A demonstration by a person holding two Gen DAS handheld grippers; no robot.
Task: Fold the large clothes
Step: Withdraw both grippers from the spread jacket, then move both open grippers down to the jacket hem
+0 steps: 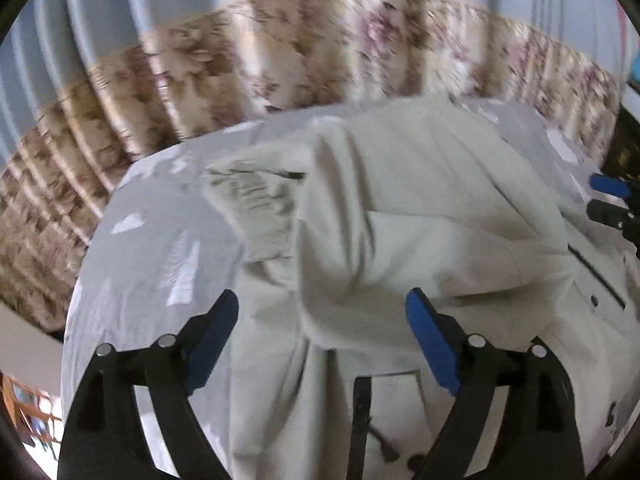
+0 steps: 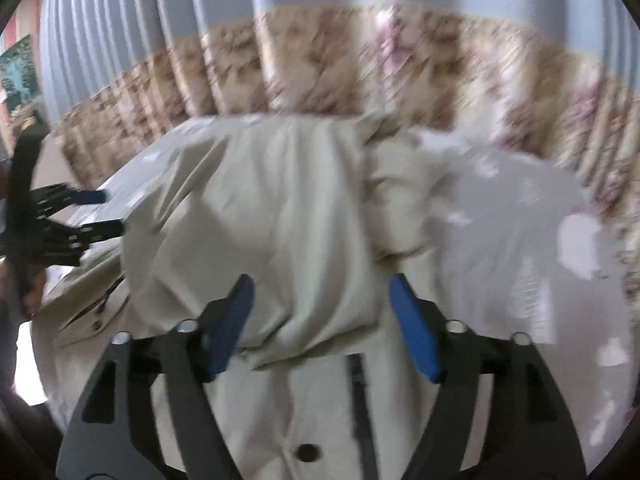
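Inspection from my remote station: the cream jacket lies on the bed, spread across the grey patterned sheet, with a patterned curtain hanging beyond the far edge. A sleeve with a ribbed cuff sits folded over the body on the left; on the right side, a bulky fold of cloth is heaped over the body.

The left gripper has its fingers standing wide apart, holding nothing; cloth lies below them, not pinched. The right gripper reads the same: fingers spread wide, no fabric pressed between the pads, the heaped fold just beyond them.

Risks, as I judge them: the folds are loose and puffy, so they may spring back or slide off once left alone. The zip and snap button near the right fingers could snag a pad on the next grasp. Both views are blurred, so a hasty pinch may catch several layers, or the sheet, and drag the fold askew.

Containers: I find none in either view, and therefore no contents to report
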